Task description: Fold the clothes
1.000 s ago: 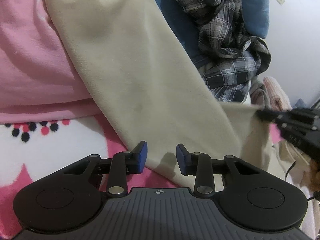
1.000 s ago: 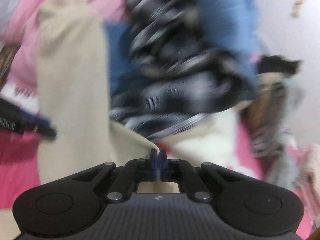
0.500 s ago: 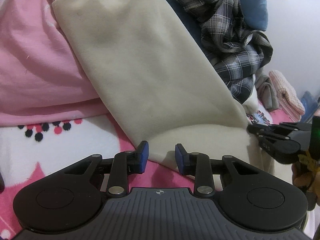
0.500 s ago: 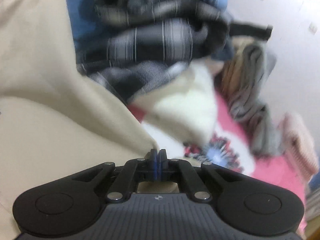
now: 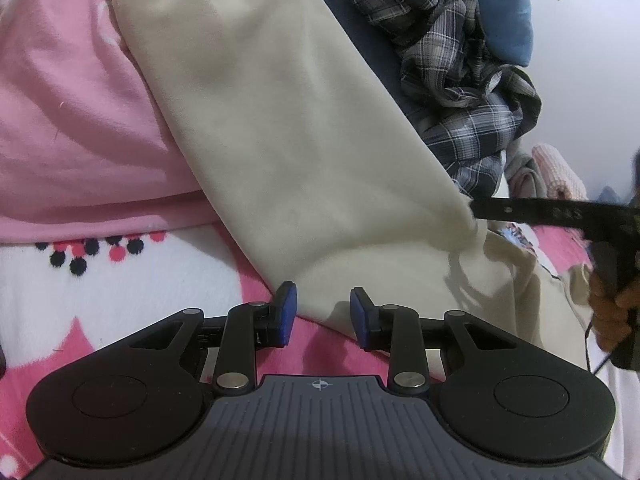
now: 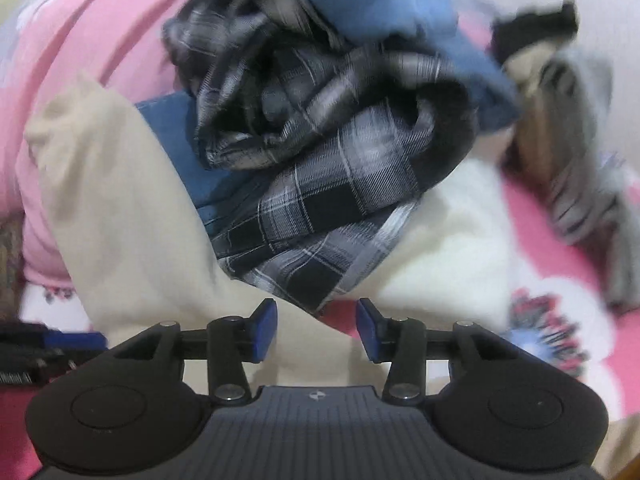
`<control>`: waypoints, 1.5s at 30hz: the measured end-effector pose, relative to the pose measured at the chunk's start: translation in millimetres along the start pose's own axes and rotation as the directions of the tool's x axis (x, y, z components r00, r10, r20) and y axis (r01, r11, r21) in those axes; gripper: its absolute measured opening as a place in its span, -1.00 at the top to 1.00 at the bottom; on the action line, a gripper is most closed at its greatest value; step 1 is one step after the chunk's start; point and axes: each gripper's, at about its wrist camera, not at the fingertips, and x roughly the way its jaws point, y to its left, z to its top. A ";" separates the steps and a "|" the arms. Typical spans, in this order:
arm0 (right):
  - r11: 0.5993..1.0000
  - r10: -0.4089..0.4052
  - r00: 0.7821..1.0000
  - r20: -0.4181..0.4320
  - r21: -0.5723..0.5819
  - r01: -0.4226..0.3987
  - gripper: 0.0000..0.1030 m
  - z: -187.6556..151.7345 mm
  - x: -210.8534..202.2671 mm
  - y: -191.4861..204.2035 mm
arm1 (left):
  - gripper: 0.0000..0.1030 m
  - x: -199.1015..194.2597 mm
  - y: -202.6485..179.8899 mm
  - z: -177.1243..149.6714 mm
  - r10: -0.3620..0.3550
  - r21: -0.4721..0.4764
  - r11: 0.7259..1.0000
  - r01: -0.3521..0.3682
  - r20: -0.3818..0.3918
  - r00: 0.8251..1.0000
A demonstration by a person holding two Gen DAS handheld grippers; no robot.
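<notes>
1. Pink-and-white fleece bedding (image 5: 120,280) with dark and pink dots covers the surface, which looks like a bed; a plain pale wall (image 5: 580,60) stands behind it on the right.
2. Across the bedding lies a large pink garment (image 5: 72,140), filling the left side.
3. On it, running diagonally from top left to lower right, lies the cream garment (image 5: 280,140), its long panel flat and its lower edge curled just ahead of the left gripper.
4. Behind the cream garment sits a heap of unfolded clothes: a dark plaid shirt (image 5: 460,80) over blue fabric (image 5: 508,12), with grey and pink pieces further right.
5. The left gripper (image 5: 323,312) hovers at the cream garment's lower edge, jaws narrowly apart, nothing between them.
6. The right gripper (image 6: 316,330) points at the plaid shirt's hem, its jaws opening, with no cloth between the pads.
</notes>
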 end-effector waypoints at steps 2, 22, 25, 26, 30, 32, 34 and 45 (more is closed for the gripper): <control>0.995 0.082 0.993 -0.088 0.067 -0.076 0.10 3.9 13.2 -9.6 | 0.39 -1.0 0.3 -0.1 -0.001 -0.003 1.000 0.001 -0.002 1.000; 0.926 -0.137 0.975 0.176 -0.326 0.189 0.90 -4.6 2.3 58.0 | 0.39 -2.8 1.1 -4.1 0.003 -0.004 1.000 -0.003 0.017 1.000; 0.966 -0.106 0.985 0.139 -0.222 0.135 0.77 11.8 14.4 45.1 | 0.39 -2.5 2.0 -4.1 0.001 -0.006 1.000 0.000 0.016 1.000; 0.981 -0.085 0.985 0.150 -0.161 0.109 0.52 18.5 8.9 38.0 | 0.39 -2.4 2.4 -4.1 0.000 -0.006 1.000 0.001 0.016 1.000; 0.992 -0.037 0.958 0.284 0.129 0.000 0.14 32.9 -41.3 -11.1 | 0.39 -2.4 2.5 -4.2 0.000 0.002 1.000 0.000 0.016 1.000; 0.968 -0.068 0.951 0.301 0.250 -0.010 0.15 34.9 -68.5 -39.2 | 0.39 -2.7 2.3 -4.6 0.002 0.003 1.000 -0.002 0.017 1.000; 0.949 -0.097 0.961 0.260 0.316 0.010 0.22 32.3 -91.9 -59.4 | 0.39 -3.1 2.2 -4.9 0.004 0.004 1.000 -0.004 0.017 1.000; 0.989 -0.144 0.979 -0.144 0.010 0.147 0.50 -33.7 -21.3 -13.1 | 0.39 -4.6 -0.2 -7.3 0.019 0.018 1.000 -0.019 0.024 1.000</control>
